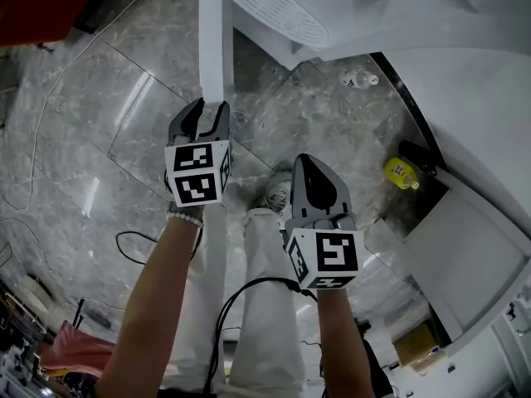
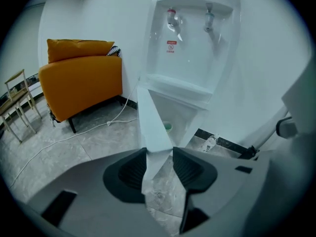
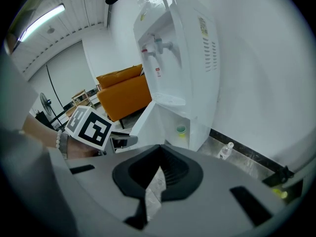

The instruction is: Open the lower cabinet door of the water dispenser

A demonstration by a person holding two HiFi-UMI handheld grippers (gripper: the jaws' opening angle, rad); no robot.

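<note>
The white water dispenser [image 2: 192, 43] stands against the wall, and from my head its drip tray [image 1: 274, 7] shows at the top. Its lower cabinet door [image 1: 211, 48] stands swung out towards me. The thin free edge of the door [image 2: 150, 122] runs down between the jaws of my left gripper [image 2: 159, 157], whose pads press on it from both sides. Inside the open cabinet sits a green cup [image 2: 168, 127]. My right gripper [image 1: 303, 160] hangs to the right of the door over the floor, shut with nothing in it [image 3: 159, 169].
An orange armchair [image 2: 81, 78] stands left of the dispenser, with a white cable [image 2: 74, 132] across the marble floor and a wooden chair [image 2: 17, 98] further left. A clear bottle [image 1: 361, 80] and a yellow bottle [image 1: 401, 172] lie by the wall. A white curved counter [image 1: 465, 81] fills the right.
</note>
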